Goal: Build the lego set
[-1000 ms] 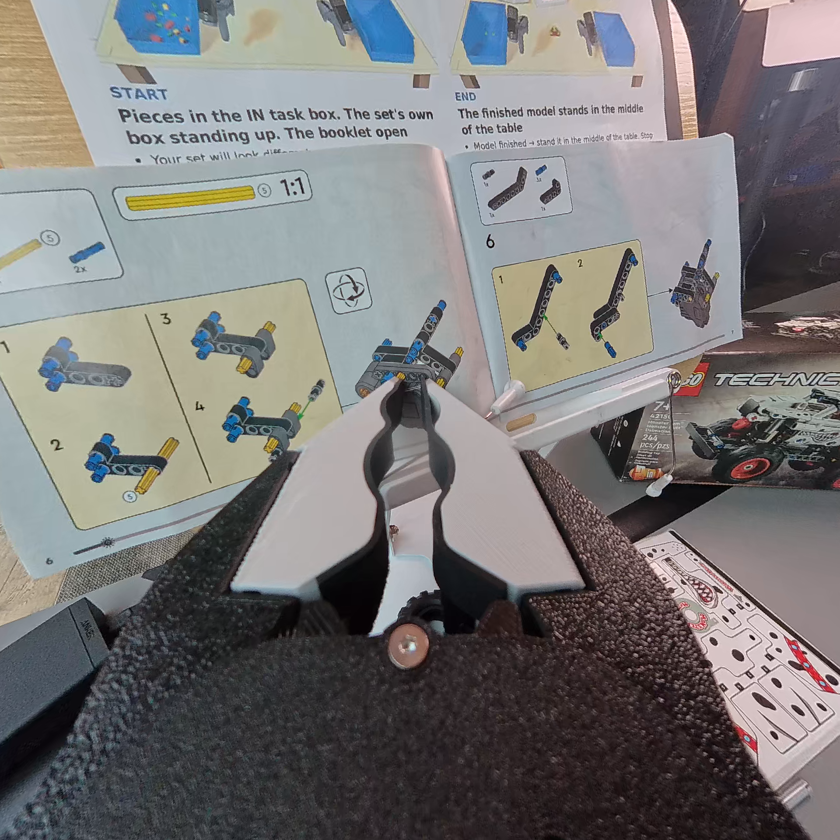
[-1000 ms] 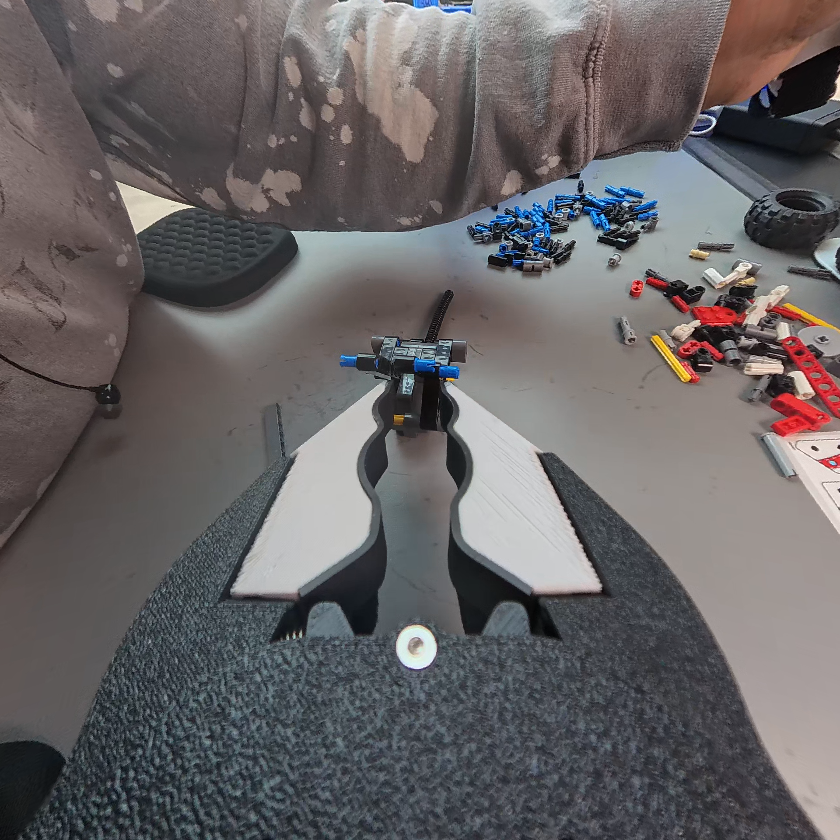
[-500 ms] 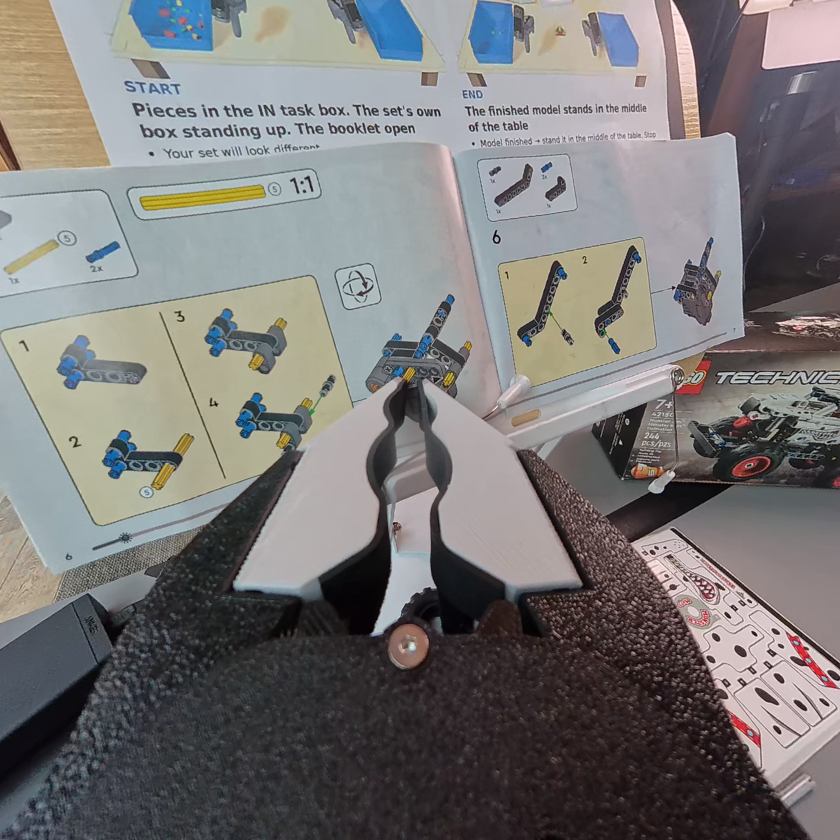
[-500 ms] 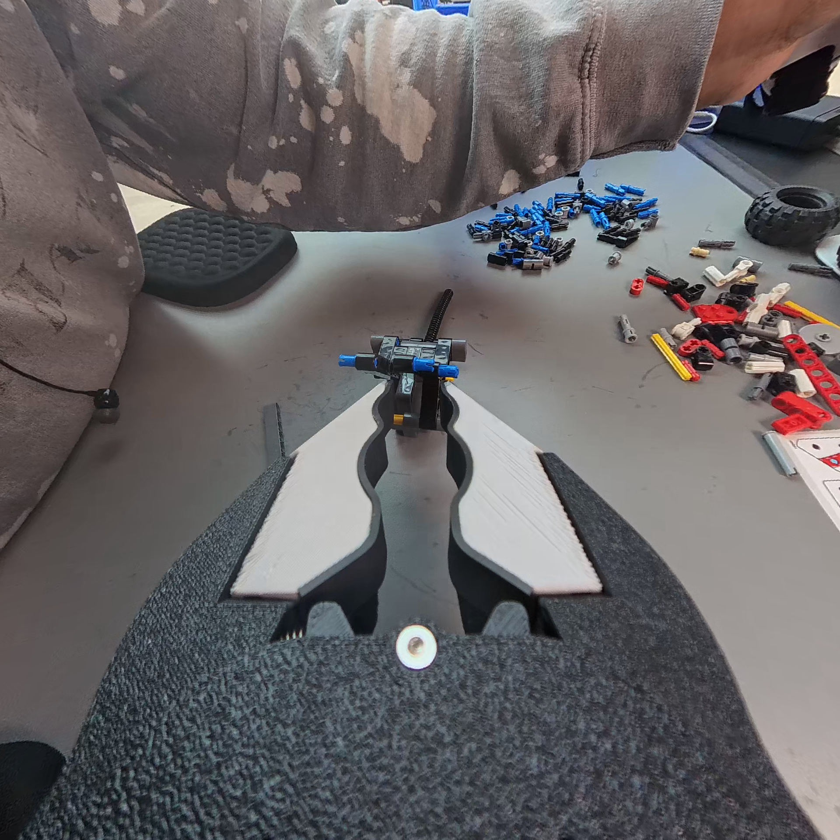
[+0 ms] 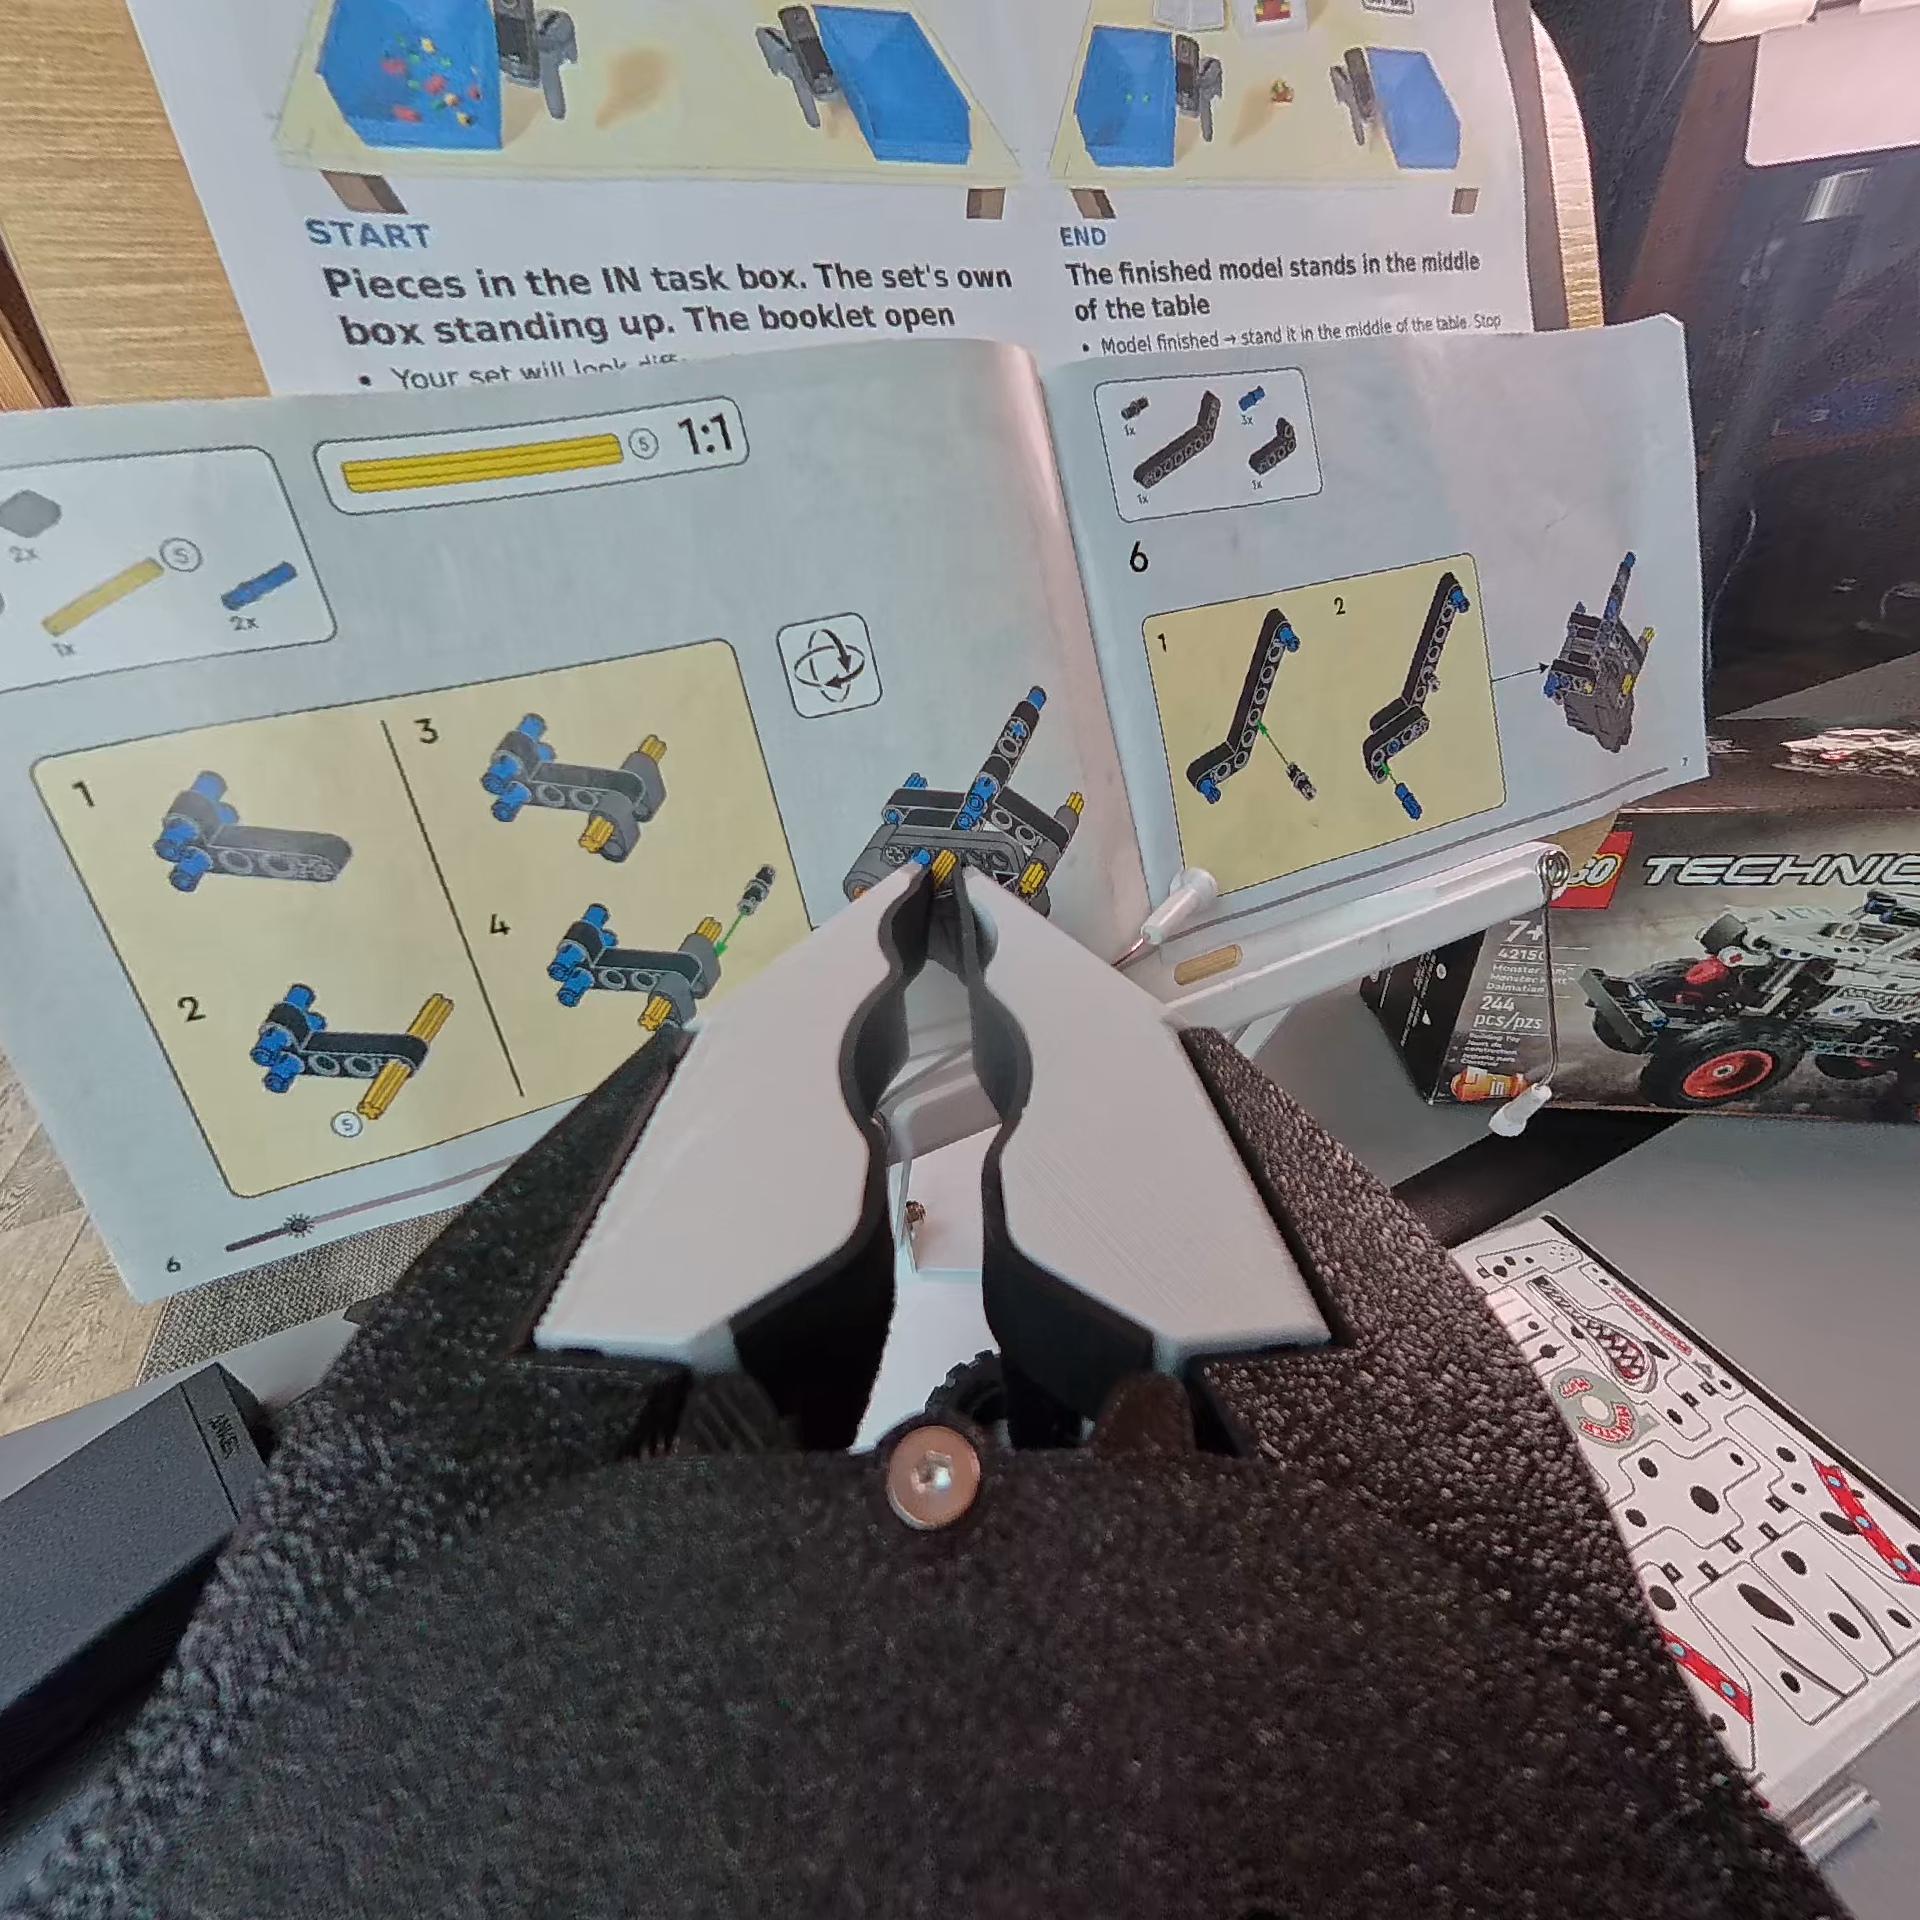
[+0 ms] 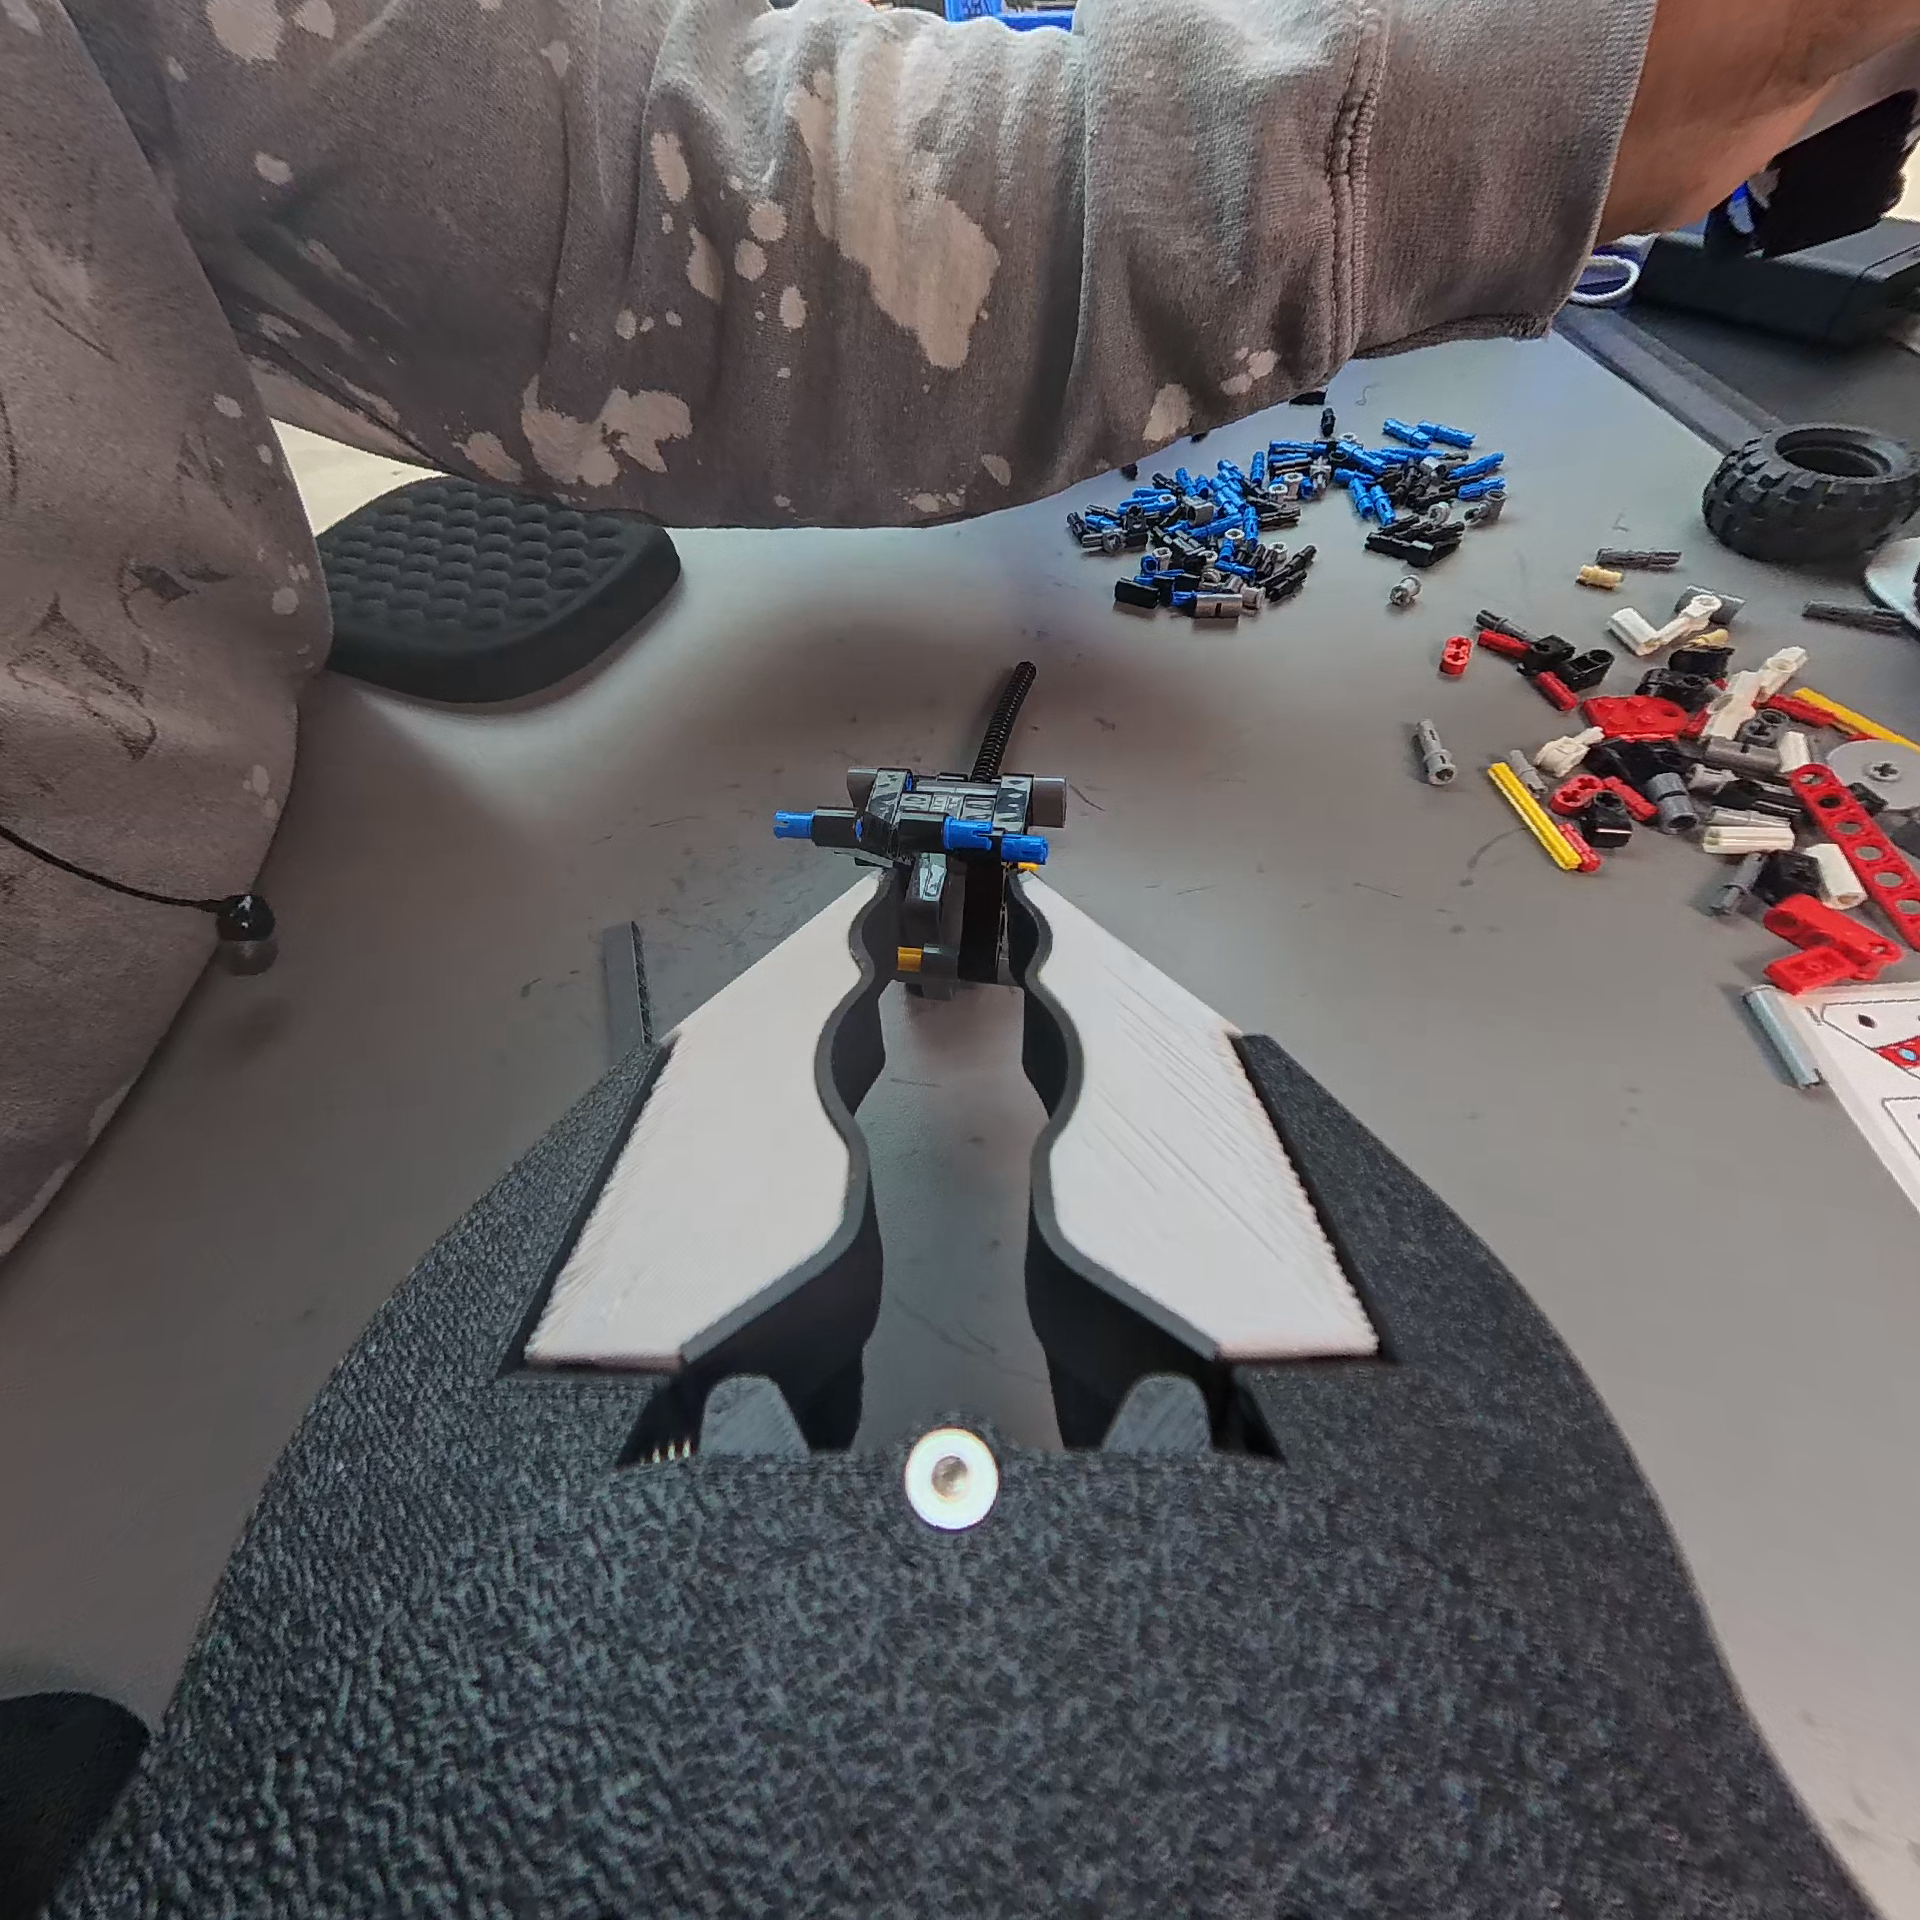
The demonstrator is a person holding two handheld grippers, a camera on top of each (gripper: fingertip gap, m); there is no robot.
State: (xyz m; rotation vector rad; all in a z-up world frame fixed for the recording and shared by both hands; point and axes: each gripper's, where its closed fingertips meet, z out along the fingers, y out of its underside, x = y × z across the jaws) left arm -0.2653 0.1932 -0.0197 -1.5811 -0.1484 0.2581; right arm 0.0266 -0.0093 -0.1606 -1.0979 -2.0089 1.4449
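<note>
My right gripper (image 6: 948,902) has its fingers clamped on the small Technic sub-assembly (image 6: 940,831), a cluster of black and grey beams with blue pins sticking out sideways and a yellow axle end near my fingertips; it hangs just above the grey worktop (image 6: 1299,1039), in front of a ribbed black hose (image 6: 1000,717) lying there. My left gripper (image 5: 940,883) is raised toward the open instruction booklet (image 5: 582,790) on its white stand (image 5: 1351,935), fingers nearly together; something small and yellowish sits at their tips, but against the printed drawing behind I cannot tell whether I am gripping a piece or nothing. I judge the sub-assembly light and stiff but only friction-held, so a squeeze across a protruding blue pin could push it out or twist a beam off; the flat sides of the black beams, where I have it, are the safest hold. The smooth plastic could pivot between my fingers when a new part is pressed in, so I would brace it. Around me: a heap of blue and black pins (image 6: 1299,509), a scatter of red, white and yellow parts (image 6: 1714,769), a black tyre (image 6: 1813,488), a sticker sheet (image 5: 1714,1475), the set's box (image 5: 1714,966). The person's grey spattered sleeve (image 6: 831,239) reaches across above the worktop, between me and the pin heap.
</note>
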